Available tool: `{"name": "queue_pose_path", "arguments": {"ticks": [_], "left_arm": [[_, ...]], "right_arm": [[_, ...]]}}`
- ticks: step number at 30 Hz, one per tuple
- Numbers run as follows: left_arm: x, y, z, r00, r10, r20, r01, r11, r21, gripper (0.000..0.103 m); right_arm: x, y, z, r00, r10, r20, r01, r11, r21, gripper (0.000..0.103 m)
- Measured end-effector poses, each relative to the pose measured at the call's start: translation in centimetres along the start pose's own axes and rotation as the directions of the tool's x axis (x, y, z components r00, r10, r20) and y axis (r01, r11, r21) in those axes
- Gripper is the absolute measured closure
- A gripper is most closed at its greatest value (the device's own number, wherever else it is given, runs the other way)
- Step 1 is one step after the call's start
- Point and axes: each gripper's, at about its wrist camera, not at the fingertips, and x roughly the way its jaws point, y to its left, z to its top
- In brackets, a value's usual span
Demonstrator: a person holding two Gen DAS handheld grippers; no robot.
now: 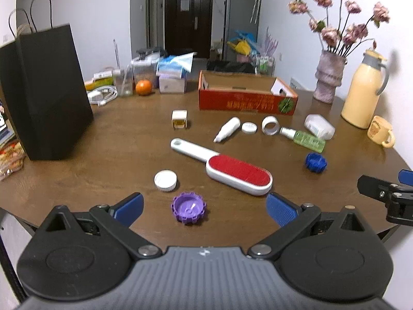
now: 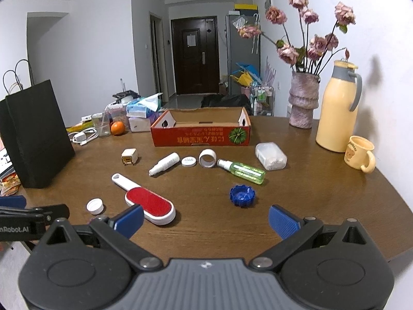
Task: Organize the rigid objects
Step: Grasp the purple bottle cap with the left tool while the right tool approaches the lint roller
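The purple ridged cap (image 1: 189,208) lies open side up on the wooden table (image 1: 103,155), directly between the spread blue pads of the left gripper (image 1: 205,208), whose jaws stand wide and hold nothing. It looks like the nearest pick, so the sound approach is to lower straight over it, seat the pads on opposite ridges and close squarely so the cap does not skate away. A white cap (image 1: 165,180) sits just beyond it to the left and the red-faced lint brush (image 1: 222,166) just beyond to the right, leaving a narrow lane on both flanks. The right gripper (image 2: 206,221) also stands wide and empty, with the blue ridged cap (image 2: 242,195) ahead of it in open wood. Farther back lie a white bottle (image 2: 165,167), a green spray bottle (image 2: 244,171) and a white ring (image 2: 207,158), then the red cardboard tray (image 2: 201,135), probably the destination, though its interior is only partly visible. The table edge curves close beneath both grippers.
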Motion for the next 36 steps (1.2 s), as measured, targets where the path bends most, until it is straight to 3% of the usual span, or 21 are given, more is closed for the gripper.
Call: {"name": "queue_pose_path", "arguments": {"ticks": [11, 32, 36], "left_arm": [[5.0, 1.3, -1.1, 0.998, -0.002, -0.056, 0.001, 1.0, -0.013, 0.0], [14.1, 2.7, -3.3, 0.986, 0.053, -0.156, -0.059, 0.998, -0.036, 0.0], [15.0, 2.6, -3.5, 0.987, 0.066, -0.146, -0.07, 0.997, -0.025, 0.0]], "right_arm": [[4.6, 0.8, -1.2, 0.998, 0.02, -0.061, -0.02, 1.0, -0.006, 0.0], [11.8, 1.9, -2.3, 0.995, 0.076, -0.06, -0.08, 0.994, -0.068, 0.0], [12.7, 2.3, -2.4, 0.995, 0.082, -0.063, -0.087, 0.993, -0.085, 0.0]]}}
